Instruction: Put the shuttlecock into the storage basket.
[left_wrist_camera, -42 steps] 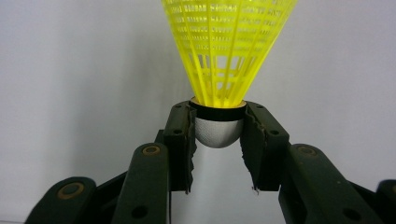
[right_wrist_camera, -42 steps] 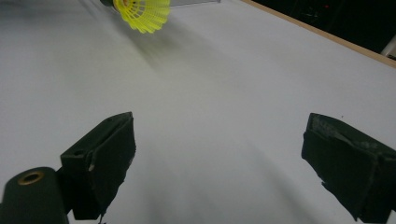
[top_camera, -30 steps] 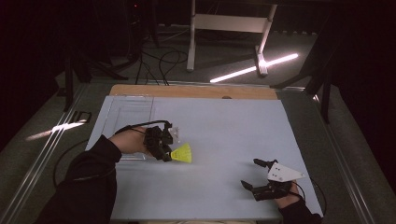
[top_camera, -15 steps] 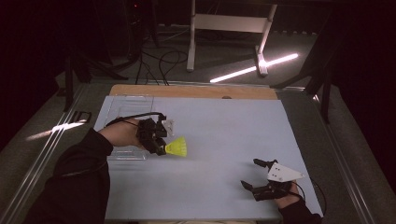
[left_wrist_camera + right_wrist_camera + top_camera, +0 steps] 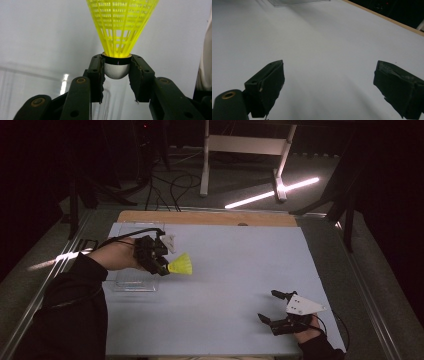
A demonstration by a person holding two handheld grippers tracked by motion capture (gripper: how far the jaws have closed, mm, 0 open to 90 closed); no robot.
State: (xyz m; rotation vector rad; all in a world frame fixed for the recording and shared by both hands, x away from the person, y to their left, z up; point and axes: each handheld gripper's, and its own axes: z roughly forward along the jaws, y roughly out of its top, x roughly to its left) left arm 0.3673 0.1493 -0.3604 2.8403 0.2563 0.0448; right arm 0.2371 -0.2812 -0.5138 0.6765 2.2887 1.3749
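Pale blue-white sheeting covers the table (image 5: pixel 235 270), with a strip of bare wood left showing along the far edge. Beyond it, a dark floor is crossed by cables, a white stand and a bright strip of light. A clear plastic tray (image 5: pixel 131 282) is seen at the left part of the sheet, partly hidden under the person's dark-sleeved left forearm; its far corner is glimpsed at the top of the right gripper view.

Above the tray's right side, the left gripper (image 5: pixel 161 266) is held in the left hand (image 5: pixel 117 254), its cable trailing back over the wrist. Its jaws are clamped on the grey rounded cork of a yellow shuttlecock (image 5: pixel 180 266), whose plastic mesh skirt points rightwards over the open sheet; in the left gripper view the skirt (image 5: pixel 121 23) flares upward from between the jaws.

Near the front right corner, well apart from the shuttlecock, the right gripper (image 5: pixel 274 306) is held low with its jaws spread wide, nothing between them but bare sheet.
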